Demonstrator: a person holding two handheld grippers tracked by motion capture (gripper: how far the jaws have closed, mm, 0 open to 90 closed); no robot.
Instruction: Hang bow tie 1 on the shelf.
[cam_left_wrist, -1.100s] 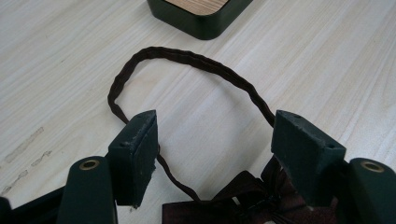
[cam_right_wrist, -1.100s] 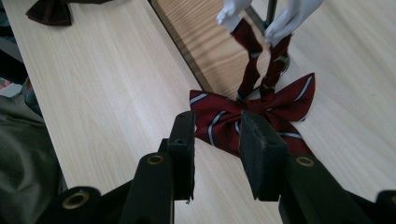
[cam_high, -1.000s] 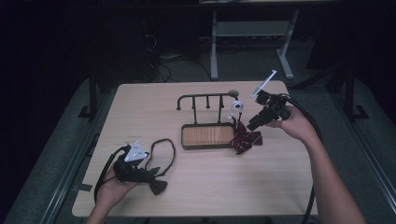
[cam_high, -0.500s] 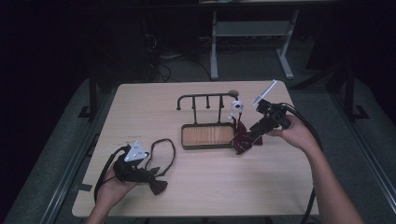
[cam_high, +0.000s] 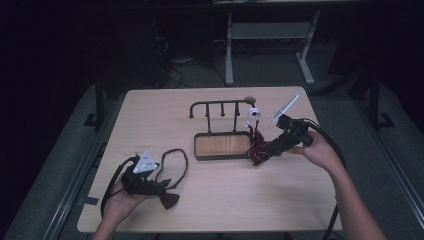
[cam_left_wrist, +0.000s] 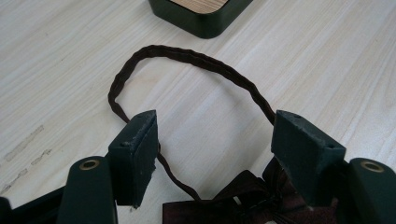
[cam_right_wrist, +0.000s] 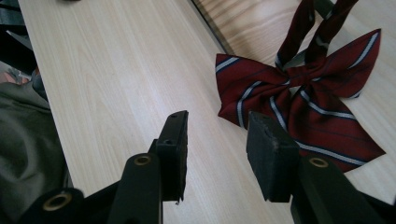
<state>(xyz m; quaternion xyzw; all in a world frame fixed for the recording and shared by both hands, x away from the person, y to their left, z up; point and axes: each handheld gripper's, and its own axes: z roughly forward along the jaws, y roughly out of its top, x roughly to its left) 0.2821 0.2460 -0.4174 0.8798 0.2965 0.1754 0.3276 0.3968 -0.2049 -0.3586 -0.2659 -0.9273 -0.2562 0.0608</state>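
Since a second ago the right tool (cam_high: 264, 150) has dropped from above the rack toward the bench (cam_high: 165, 115) and now sits low, just beside the striped red bow tie (cam_high: 258, 148). Its jaws stand partly apart with nothing between them; in the right gripper view the bow tie (cam_right_wrist: 303, 105) lies flat on the wood just ahead of the right-hand jaw, its two neck straps running up toward the rack's wooden tray (cam_right_wrist: 243, 18). The right hand (cam_high: 320, 150) grips the tool from behind.

The left tool (cam_high: 162, 192) has stayed put near the bench's front left corner, held in the left hand (cam_high: 117, 200). Its jaws are spread wide and empty. In the left gripper view a dark brown bow tie (cam_left_wrist: 243, 200) lies between and just below them, its thin strap (cam_left_wrist: 196, 58) looping forward on the bench toward a corner of the tray (cam_left_wrist: 201, 18).

Behind the tray (cam_high: 222, 145) rises a dark hook rack (cam_high: 220, 107), with a small white object (cam_high: 253, 114) hanging at its right end.
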